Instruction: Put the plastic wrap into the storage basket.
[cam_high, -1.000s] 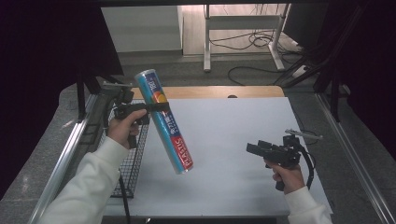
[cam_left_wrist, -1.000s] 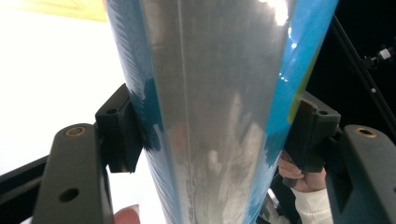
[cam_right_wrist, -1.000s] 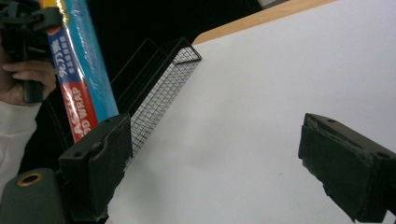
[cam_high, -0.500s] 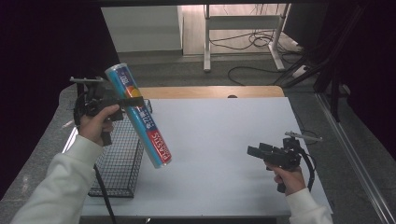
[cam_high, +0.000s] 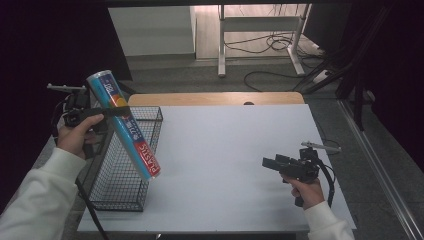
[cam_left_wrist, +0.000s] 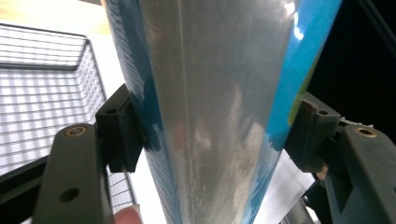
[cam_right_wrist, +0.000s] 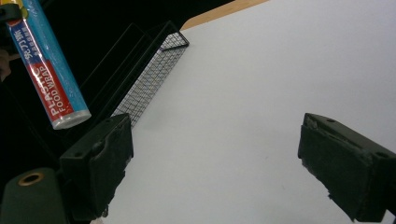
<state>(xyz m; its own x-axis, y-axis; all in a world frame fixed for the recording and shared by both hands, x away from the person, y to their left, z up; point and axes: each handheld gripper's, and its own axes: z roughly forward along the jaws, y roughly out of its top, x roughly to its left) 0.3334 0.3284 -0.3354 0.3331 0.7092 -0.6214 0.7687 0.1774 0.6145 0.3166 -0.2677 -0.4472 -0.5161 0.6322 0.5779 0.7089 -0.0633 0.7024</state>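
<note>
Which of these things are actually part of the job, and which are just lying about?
Part of the job:
- roll of plastic food wrap, clamped tilted in the left gripper
- black wire basket below it

Not in use:
- right gripper, jaws open, holding nothing
- floor cables behind the table

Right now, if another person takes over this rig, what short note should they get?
Left gripper: shut on the roll of plastic food wrap, held tilted above the wire basket, lower end over its right edge.
Right gripper: open, empty, just over the white table, clear of the basket.
Done: roll picked up and brought to the basket.
Left: probably lower the roll into the basket and release; it is not yet inside.
</note>
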